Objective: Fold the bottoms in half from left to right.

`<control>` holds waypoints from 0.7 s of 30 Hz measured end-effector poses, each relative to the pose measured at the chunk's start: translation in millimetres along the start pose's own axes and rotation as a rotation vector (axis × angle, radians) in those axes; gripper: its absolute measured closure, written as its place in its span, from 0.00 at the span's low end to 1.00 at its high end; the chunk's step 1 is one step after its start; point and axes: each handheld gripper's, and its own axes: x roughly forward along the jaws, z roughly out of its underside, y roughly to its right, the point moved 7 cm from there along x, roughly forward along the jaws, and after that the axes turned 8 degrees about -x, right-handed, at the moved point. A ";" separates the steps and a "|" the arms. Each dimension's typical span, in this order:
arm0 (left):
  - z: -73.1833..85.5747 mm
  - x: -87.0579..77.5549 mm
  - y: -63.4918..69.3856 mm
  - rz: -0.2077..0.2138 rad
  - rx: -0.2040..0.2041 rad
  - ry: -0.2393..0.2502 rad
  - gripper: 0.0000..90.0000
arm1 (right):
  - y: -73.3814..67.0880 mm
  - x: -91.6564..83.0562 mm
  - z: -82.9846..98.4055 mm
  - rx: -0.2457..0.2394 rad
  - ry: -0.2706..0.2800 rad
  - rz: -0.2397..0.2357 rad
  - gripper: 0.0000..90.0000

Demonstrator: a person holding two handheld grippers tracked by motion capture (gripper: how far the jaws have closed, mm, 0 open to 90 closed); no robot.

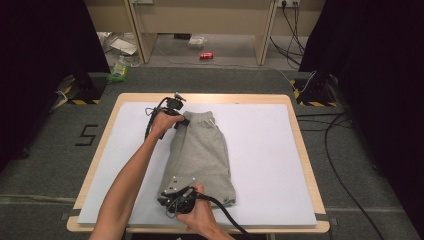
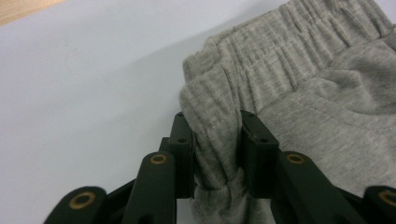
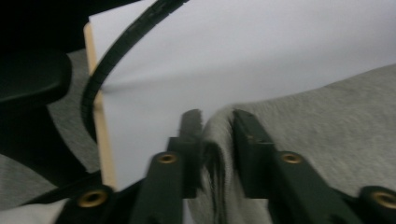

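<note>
Grey shorts are lying folded lengthwise on the white sheet covering the wooden table, their long axis running from the person's near edge toward the far edge, with the elastic waistband pointing away from the person and the leg hems pointing back toward the near edge. Nearest the person, the right gripper is sitting at the near left corner of the garment, and in the right gripper view its jaws are clenching a bunched fold of the hem fabric between them, with the table's wooden edge and a black cable showing beyond on the left. The right hand is wrapping around that tool's handle, its cable trailing off toward the near edge. Farther along, the person's left forearm is reaching across the sheet to the far end, where the left gripper is meeting the waistband's left corner. In the left gripper view, its jaws are pinching a gathered ridge of the ribbed waistband, the cloth puckering between the pads. Beyond the table, a red can is lying on the floor.
</note>
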 end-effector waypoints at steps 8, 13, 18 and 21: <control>1.5 1.1 -1.3 0.000 -0.011 0.001 0.74 | 2.6 -19.3 -10.9 -0.014 0.028 0.009 0.63; 1.9 1.6 -1.3 -0.003 -0.017 0.003 0.74 | 35.5 -47.4 -11.5 0.032 0.053 0.102 0.62; 1.8 2.0 -0.3 -0.018 -0.006 0.004 0.74 | 75.8 -71.4 1.6 0.072 0.035 0.218 0.61; 2.0 2.1 -0.5 -0.014 -0.011 0.003 0.73 | 97.4 -84.6 7.2 0.103 0.036 0.265 0.60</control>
